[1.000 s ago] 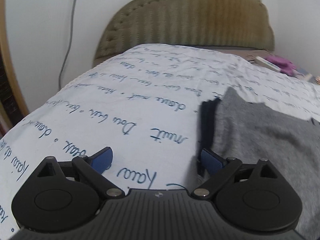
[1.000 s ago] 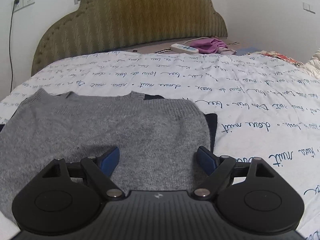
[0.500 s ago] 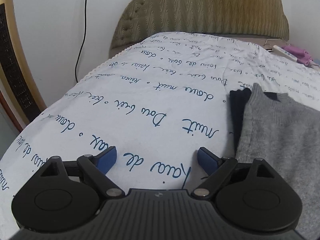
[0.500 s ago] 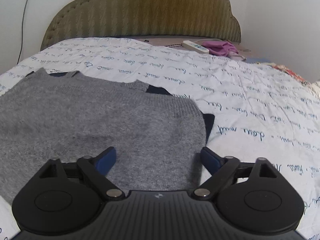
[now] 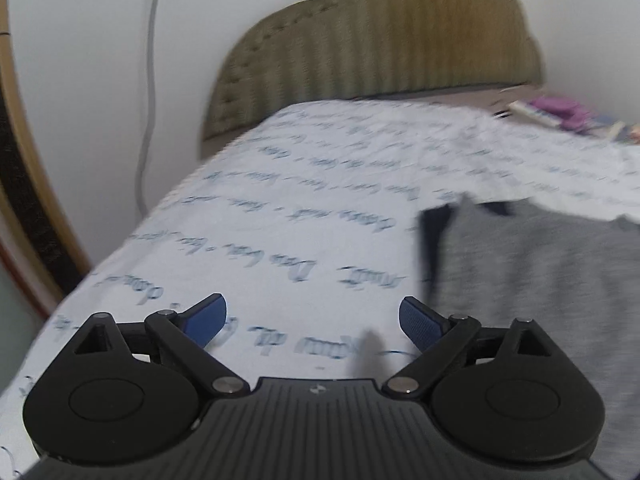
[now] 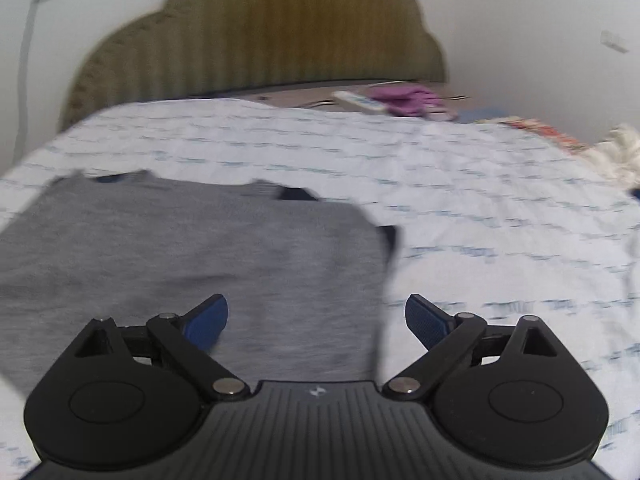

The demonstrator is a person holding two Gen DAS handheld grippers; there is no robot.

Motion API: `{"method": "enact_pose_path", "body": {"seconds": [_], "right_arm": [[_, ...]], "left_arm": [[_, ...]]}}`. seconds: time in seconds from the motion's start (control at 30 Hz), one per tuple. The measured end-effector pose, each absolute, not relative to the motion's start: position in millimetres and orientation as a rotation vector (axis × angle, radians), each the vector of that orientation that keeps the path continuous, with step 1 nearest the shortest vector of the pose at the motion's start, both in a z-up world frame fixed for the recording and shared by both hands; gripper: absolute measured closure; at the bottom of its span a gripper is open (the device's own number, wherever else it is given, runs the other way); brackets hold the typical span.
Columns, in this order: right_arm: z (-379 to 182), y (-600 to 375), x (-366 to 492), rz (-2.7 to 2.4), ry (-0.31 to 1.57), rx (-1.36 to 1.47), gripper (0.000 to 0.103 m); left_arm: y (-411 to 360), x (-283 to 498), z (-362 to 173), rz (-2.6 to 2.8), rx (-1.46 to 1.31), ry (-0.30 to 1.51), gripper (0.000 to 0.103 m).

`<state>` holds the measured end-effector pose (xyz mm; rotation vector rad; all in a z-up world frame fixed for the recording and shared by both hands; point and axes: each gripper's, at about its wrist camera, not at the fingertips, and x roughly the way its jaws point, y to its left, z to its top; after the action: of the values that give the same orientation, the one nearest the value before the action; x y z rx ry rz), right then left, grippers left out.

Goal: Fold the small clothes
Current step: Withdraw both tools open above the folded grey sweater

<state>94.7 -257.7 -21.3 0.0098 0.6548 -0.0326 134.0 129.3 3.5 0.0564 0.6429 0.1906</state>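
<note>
A grey knit sweater [image 6: 192, 248] lies flat on the bed, folded, with dark navy parts [image 6: 390, 240] showing at its right edge and collar. In the left wrist view the sweater [image 5: 540, 280] lies at the right, its navy edge [image 5: 430, 236] facing my left gripper. My left gripper [image 5: 312, 320] is open and empty over the bare sheet, left of the sweater. My right gripper [image 6: 316, 320] is open and empty above the sweater's near right corner. Both views are motion-blurred.
The bed has a white sheet with blue handwriting print [image 5: 300, 220] and an olive padded headboard [image 6: 256, 40]. A remote [image 6: 360, 101] and purple cloth [image 6: 412, 100] lie at the head of the bed. A wooden frame [image 5: 24, 184] and a cable [image 5: 146, 100] are on the left.
Both grippers have stayed open and empty. Both views have shifted and blurred: the left has tilted and swung, the right has drawn back slightly toward the sweater's right edge.
</note>
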Motion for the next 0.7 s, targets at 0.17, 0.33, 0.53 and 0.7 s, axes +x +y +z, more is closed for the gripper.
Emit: {"method": "enact_pose_path", "body": {"seconds": [0.17,0.33,0.53,0.7], "right_arm": [[-39.4,-249.5,100.1,-0.107,0.746,-0.026,0.006],[-29.4,-245.6,87.1,-0.086,0.711,0.059,0.006],[-29.4,-227.2,87.1,-0.117,0.755,-0.030,0.006],[-7.5,-194.9,78.5,-0.006,0.710,0.000,0.006]], "left_arm": [[114.6,123.7,0.0,0.139,0.146,0.668,0.005],[114.8,116.8,-11.9,0.130,0.192,0.679,0.005],[125.8,114.8,-17.7,0.152,0.178,0.703,0.005],[133.9,113.4,-20.6,0.166,0.149,0.718,0.005]]}}
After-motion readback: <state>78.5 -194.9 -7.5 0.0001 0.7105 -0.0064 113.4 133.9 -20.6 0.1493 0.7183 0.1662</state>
